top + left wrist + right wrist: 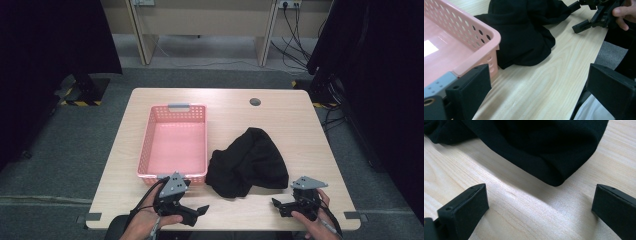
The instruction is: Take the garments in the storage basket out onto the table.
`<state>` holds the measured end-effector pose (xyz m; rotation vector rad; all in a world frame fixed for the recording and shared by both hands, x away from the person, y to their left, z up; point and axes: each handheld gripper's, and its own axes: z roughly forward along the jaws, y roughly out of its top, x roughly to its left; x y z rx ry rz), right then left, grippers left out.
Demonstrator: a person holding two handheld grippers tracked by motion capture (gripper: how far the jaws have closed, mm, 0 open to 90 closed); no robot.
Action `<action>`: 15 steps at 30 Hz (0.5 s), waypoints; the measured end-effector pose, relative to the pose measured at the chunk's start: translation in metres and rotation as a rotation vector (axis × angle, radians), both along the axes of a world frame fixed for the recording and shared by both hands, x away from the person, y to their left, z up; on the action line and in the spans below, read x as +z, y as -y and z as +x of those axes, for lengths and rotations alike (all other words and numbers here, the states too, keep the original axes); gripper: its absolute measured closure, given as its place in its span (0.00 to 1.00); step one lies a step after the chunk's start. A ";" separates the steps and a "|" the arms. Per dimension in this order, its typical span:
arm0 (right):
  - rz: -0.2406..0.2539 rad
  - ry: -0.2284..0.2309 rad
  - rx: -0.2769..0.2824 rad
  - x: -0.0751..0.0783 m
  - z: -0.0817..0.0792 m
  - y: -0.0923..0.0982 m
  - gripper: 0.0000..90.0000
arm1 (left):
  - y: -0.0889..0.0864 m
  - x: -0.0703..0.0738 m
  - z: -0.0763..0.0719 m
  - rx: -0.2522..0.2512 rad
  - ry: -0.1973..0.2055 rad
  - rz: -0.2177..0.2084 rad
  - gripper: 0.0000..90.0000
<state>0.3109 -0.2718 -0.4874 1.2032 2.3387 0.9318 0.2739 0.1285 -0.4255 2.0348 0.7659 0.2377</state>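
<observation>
Black cloth (248,162) crumpled beside pink basket (175,144), left gripper (186,212) and right gripper (281,206) both gaping, empty.

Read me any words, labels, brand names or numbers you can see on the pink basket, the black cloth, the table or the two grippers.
None can be read.
pink basket: plain plastic with holes, no print.
black cloth: no tag or logo visible.
table: bare wood grain.
left gripper and right gripper: no markings legible.
</observation>
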 end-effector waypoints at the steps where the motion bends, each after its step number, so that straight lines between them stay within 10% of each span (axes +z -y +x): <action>1: 0.000 0.000 0.000 0.000 0.000 0.000 0.01 | 0.000 -0.001 -0.001 0.001 -0.001 -0.001 0.05; 15: 0.000 0.000 0.000 0.000 0.000 0.000 0.01 | 0.001 -0.014 -0.010 -0.007 -0.016 0.015 0.05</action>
